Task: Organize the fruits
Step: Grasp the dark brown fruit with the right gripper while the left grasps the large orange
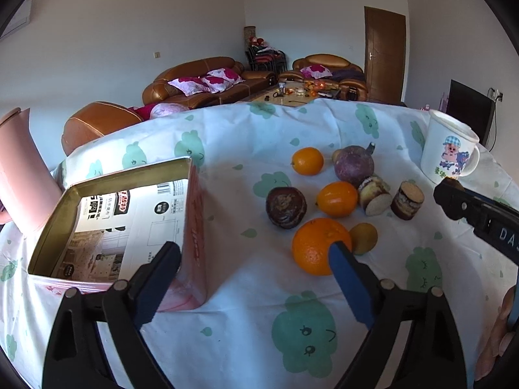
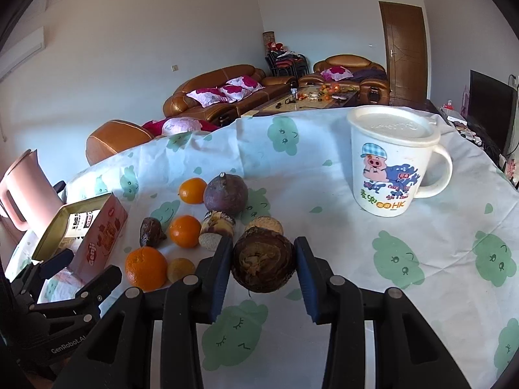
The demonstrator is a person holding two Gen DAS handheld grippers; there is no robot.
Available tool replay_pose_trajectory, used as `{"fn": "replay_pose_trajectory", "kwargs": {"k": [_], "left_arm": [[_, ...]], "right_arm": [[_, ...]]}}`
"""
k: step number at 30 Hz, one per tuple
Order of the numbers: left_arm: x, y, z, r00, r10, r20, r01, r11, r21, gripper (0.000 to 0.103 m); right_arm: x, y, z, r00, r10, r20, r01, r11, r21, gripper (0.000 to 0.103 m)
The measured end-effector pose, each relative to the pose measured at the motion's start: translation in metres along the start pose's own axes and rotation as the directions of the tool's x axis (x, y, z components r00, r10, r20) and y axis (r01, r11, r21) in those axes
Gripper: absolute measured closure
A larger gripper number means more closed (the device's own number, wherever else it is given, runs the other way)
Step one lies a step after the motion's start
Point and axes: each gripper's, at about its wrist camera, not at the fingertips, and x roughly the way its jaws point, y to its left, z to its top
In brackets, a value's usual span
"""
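Left gripper (image 1: 254,261): held low over the tablecloth (image 1: 253,308), fingers spread wide with nothing between them; one tip overlaps the tin's near corner, the other the big orange.
Tin box (image 1: 194,246): open, pink-sided, on the left; its long axis runs away from the camera; a printed card lies inside.
Pink jug (image 1: 19,175): behind the tin, at the far left edge.
Big orange (image 1: 311,246): just right of the tin, a small yellowish fruit (image 1: 365,238) touching it.
Fruit cluster: dark wrinkled fruit (image 1: 286,207), two small oranges (image 1: 337,198), purple round fruit (image 1: 353,166) with its stem up, cut sugarcane pieces (image 1: 374,194) lying on their sides.
Right gripper (image 2: 263,264): level, pointing toward the cluster, part-closed, its pads against both sides of a brown rough fruit (image 2: 263,264); whether it is lifted off the cloth cannot be told.
Mug (image 2: 389,162): lidded, cartoon pig print, upright far right, handle to the right, well apart from the fruit.
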Motion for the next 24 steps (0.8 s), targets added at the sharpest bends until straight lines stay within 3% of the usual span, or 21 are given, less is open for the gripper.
{"fn": "replay_pose_trajectory", "kwargs": {"k": [5,10,15,19,24], "left_arm": [[-0.004,-0.020,0.009,0.999,-0.043,0.024,0.041,0.996,0.073,0.026],[-0.018,-0.040,0.021,0.994,-0.063,0.090,0.051,0.990,0.129,0.025],[0.010,-0.048,0.014,0.995,-0.092,-0.046,0.096,0.991,0.098,0.025],[0.032,-0.039,0.005,0.978,-0.115,-0.171,0.120,0.993,0.018,0.025],[0.052,-0.024,0.012,0.972,-0.131,-0.195,0.117,0.990,-0.083,0.027]], "right_arm": [[0.000,-0.007,0.001,1.000,0.021,-0.010,-0.021,0.999,0.030,0.062],[0.001,-0.008,0.000,1.000,0.028,-0.013,-0.027,0.999,0.044,0.062],[0.002,-0.009,0.000,0.999,0.030,-0.018,-0.029,0.998,0.048,0.062],[0.001,-0.012,0.000,0.999,0.037,-0.018,-0.036,0.998,0.059,0.062],[0.002,-0.014,0.001,0.999,0.047,-0.022,-0.045,0.996,0.072,0.062]]}}
